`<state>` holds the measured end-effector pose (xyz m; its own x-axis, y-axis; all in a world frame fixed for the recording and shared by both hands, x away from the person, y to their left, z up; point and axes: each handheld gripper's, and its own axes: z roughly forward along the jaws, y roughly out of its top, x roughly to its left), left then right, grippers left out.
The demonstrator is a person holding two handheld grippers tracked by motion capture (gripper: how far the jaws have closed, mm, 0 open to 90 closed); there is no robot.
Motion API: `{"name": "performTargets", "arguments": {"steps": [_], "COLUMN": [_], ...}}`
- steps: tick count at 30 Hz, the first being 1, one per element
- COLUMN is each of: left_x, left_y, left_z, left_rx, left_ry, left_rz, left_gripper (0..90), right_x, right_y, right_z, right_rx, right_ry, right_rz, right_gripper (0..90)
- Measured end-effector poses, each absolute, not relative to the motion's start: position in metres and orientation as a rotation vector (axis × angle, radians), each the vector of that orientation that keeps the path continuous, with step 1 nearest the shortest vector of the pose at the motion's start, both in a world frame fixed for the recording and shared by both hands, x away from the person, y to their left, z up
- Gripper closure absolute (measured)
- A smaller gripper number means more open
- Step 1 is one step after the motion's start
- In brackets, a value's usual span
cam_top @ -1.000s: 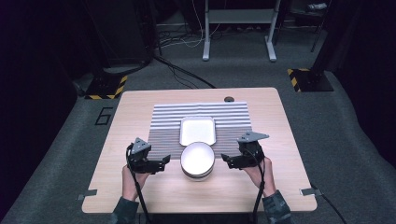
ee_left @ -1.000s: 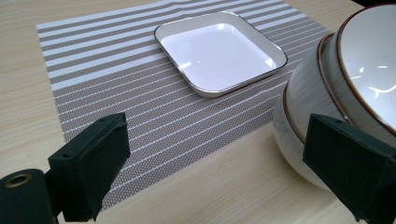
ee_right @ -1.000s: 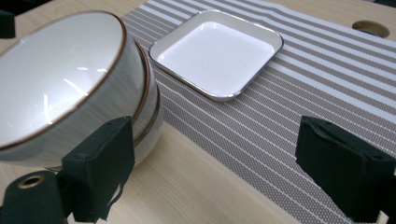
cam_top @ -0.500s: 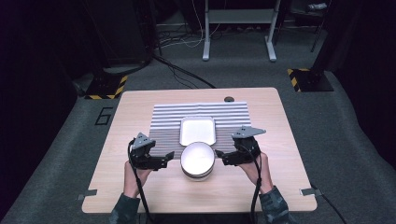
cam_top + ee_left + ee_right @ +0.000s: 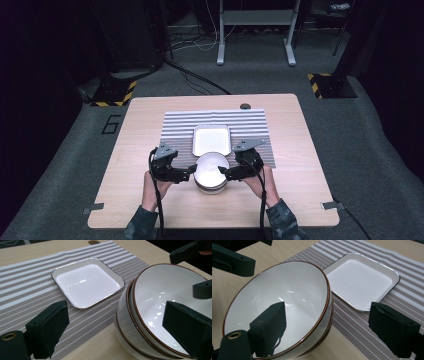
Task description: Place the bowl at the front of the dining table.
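**Both grippers closing in on the stacked bowls**

Dark flooring rings the pale worktop (image 5: 150,125) in the high view; the stacked bowls (image 5: 212,172) sit low of centre, at the striped mat's (image 5: 175,125) near edge, below the square plate (image 5: 212,139).

Left gripper (image 5: 120,327) view: jaws wide, straddling the rim at lower right, nothing held; seat the pads squarely before closing.

Right gripper (image 5: 337,332) view: jaws wide, likewise astride the rim at lower left. How many bowls are nested is hard to tell.

High view: fixed above the near edge of the surface (image 5: 150,125), facing forward and down, distant. Left and right gripper views: close, low, angled from opposite sides. All three share the stacked bowls (image 5: 211,172) and square plate (image 5: 212,139).
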<state>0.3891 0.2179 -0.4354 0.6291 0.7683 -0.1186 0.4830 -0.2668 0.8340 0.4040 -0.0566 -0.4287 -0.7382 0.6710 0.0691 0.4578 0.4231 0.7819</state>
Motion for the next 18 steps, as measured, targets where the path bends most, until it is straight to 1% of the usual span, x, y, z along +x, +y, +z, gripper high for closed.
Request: {"name": "performTargets", "arguments": {"steps": [5, 6, 8, 12, 17, 18], "left_x": [0.389, 0.391, 0.391, 0.393, 0.393, 0.393], "left_y": [0.208, 0.206, 0.205, 0.201, 0.196, 0.195], "left_z": [-0.445, -0.449, -0.452, -0.461, -0.466, -0.469], "left_rx": [1.948, 1.949, 1.950, 1.969, 1.986, 1.988], "left_ry": [0.971, 0.973, 0.975, 0.974, 0.973, 0.976], "left_rz": [0.365, 0.354, 0.352, 0.331, 0.335, 0.319], "left_gripper": [4.6, 4.6, 4.8, 7.5, 10.6, 13.6], "right_x": [0.405, 0.406, 0.406, 0.407, 0.406, 0.405], "right_y": [-0.051, -0.050, -0.050, -0.050, -0.051, -0.050], "right_z": [-0.439, -0.442, -0.444, -0.449, -0.453, -0.455], "right_rx": [1.002, 1.021, 1.022, 1.034, 1.028, 1.035], "right_ry": [2.446, 2.457, 2.453, 2.447, 2.453, 2.468], "right_rz": [1.201, 1.205, 1.209, 1.235, 1.230, 1.230], "right_gripper": [15.4, 17.5, 18.4, 25.5, 29.8, 33.4]}}
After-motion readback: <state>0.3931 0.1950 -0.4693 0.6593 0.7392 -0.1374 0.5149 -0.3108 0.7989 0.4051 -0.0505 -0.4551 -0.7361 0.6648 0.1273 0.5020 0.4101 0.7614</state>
